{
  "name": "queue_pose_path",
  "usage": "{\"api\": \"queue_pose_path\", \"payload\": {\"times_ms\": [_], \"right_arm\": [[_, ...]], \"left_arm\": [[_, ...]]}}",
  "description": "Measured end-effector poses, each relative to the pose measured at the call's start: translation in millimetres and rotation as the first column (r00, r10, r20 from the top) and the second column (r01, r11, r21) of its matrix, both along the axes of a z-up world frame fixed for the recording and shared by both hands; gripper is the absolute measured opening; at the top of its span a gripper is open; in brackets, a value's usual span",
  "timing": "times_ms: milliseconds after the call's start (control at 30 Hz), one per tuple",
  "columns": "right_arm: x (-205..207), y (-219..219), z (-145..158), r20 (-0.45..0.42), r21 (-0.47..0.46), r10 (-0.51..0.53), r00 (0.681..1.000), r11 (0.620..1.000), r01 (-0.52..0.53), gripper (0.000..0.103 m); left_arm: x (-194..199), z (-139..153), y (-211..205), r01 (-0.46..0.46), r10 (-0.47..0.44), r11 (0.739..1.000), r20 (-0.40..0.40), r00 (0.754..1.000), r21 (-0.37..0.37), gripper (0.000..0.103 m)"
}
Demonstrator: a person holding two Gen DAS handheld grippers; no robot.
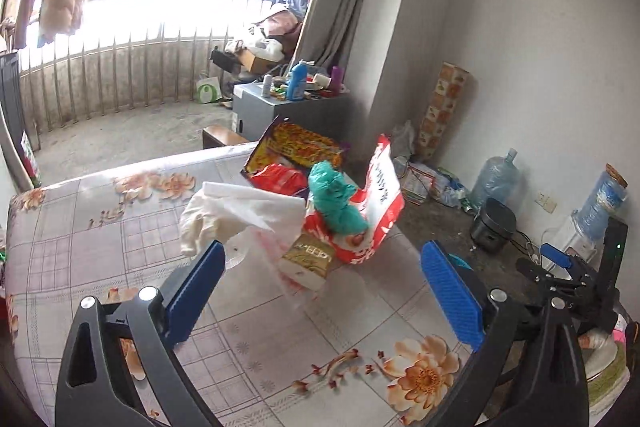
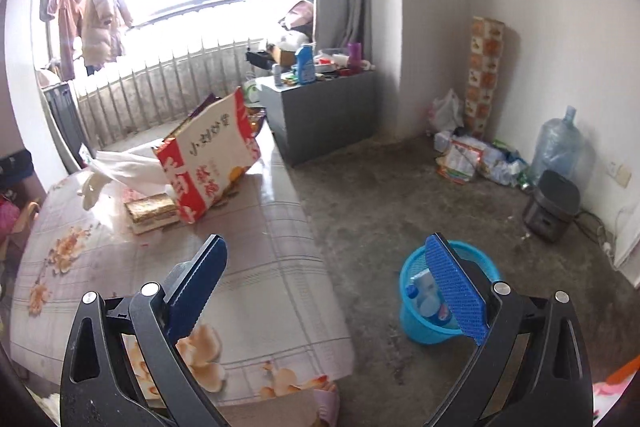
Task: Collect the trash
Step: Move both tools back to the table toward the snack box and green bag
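Observation:
A heap of trash lies on the flower-patterned table (image 1: 100, 235): a white plastic bag (image 1: 240, 215), a green plastic bag (image 1: 336, 199), a red-and-white paper bag (image 1: 380, 195), a gold box (image 1: 308, 259) and a yellow-red carton (image 1: 296, 147). My left gripper (image 1: 324, 255) hovers open just before the heap, nothing between its fingers. My right gripper (image 2: 326, 251) is open and empty over the table's edge. Behind its right finger, a blue bin (image 2: 416, 323) on the floor holds a plastic bottle (image 2: 426, 295). The red-and-white paper bag (image 2: 208, 163) stands further back on the table.
A grey cabinet (image 2: 320, 115) with bottles stands past the table. Water jugs (image 2: 556, 147), a dark cooker (image 2: 552, 207), more litter (image 2: 468, 155) and a patterned roll (image 2: 484, 75) line the right wall. Bare concrete floor (image 2: 400, 195) lies between. The right gripper (image 1: 560, 267) shows in the left wrist view.

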State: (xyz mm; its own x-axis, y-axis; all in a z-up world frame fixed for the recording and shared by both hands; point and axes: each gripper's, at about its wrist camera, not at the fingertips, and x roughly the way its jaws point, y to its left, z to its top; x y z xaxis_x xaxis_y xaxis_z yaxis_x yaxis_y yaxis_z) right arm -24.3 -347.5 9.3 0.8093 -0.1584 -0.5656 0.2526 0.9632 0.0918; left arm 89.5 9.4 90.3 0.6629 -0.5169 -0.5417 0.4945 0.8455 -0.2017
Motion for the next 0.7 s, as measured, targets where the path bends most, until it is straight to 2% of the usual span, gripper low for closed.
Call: {"api": "queue_pose_path", "payload": {"times_ms": [233, 333, 400, 500, 700], "right_arm": [[34.9, 14.2, 7.9, 0.014, 0.227, 0.08, 0.997, 0.971, -0.081, 0.089], [47.7, 20.4, 8.6, 0.013, 0.272, 0.115, 0.993, 0.956, -0.114, 0.083], [57.0, 23.5, 7.4, 0.014, 0.305, 0.137, 0.99, 0.943, -0.135, 0.079], [73.3, 23.0, 5.8, 0.019, 0.387, 0.162, 0.987, 0.909, -0.157, 0.074], [108.6, 13.0, 12.7, 0.057, 0.53, 0.169, 0.984, 0.83, -0.174, 0.068]], "left_arm": [[20.0, -18.5, 7.0, -0.056, 0.056, 0.998, 0.0, 0.998, 0.004, 0.096], [31.0, -21.2, 0.6, -0.038, 0.038, 0.999, 0.0, 0.999, -0.015, 0.09], [42.1, -20.5, -9.0, -0.012, 0.012, 0.999, -0.008, 1.0, -0.032, 0.083], [57.9, -16.0, -26.5, 0.034, -0.035, 0.998, -0.012, 0.999, -0.059, 0.076], [98.1, -16.2, -75.1, 0.115, -0.116, 0.993, -0.033, 0.993, -0.035, 0.064]]}}
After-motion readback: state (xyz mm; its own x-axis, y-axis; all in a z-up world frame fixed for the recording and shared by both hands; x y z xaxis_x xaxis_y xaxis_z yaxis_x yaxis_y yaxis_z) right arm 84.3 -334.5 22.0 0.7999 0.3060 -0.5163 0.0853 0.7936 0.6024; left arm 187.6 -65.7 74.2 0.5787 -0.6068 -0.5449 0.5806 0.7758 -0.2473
